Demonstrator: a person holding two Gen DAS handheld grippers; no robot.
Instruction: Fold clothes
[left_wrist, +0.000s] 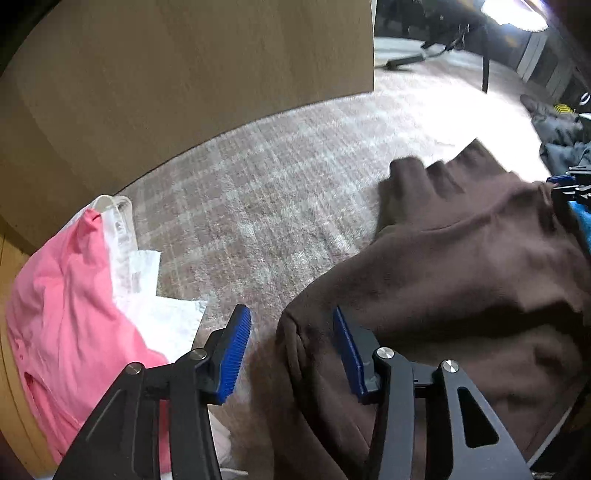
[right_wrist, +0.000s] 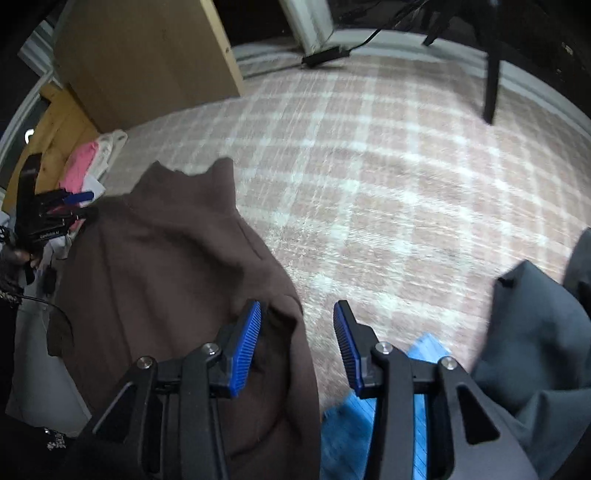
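Note:
A dark brown garment (left_wrist: 461, 277) lies spread on the plaid rug (left_wrist: 277, 184), with its ribbed hem at the far end. In the left wrist view my left gripper (left_wrist: 291, 350) hangs over the garment's left edge. Its jaws are open, and that edge lies below the gap without the pads pressing on it. In the right wrist view my right gripper (right_wrist: 297, 347) is open over the brown garment's (right_wrist: 166, 277) right edge, with one pad above the cloth and the other above the rug (right_wrist: 406, 184). Each view shows the other gripper at the garment's opposite side: the right gripper (left_wrist: 565, 184) and the left gripper (right_wrist: 66, 206).
A pink garment (left_wrist: 66, 295) and a white one (left_wrist: 147, 288) lie piled at the left, beside a tall tan panel (left_wrist: 184, 92). A grey garment (right_wrist: 535, 332) and a blue cloth (right_wrist: 347, 424) lie at the right. A dark furniture leg (right_wrist: 491, 92) stands on the far rug.

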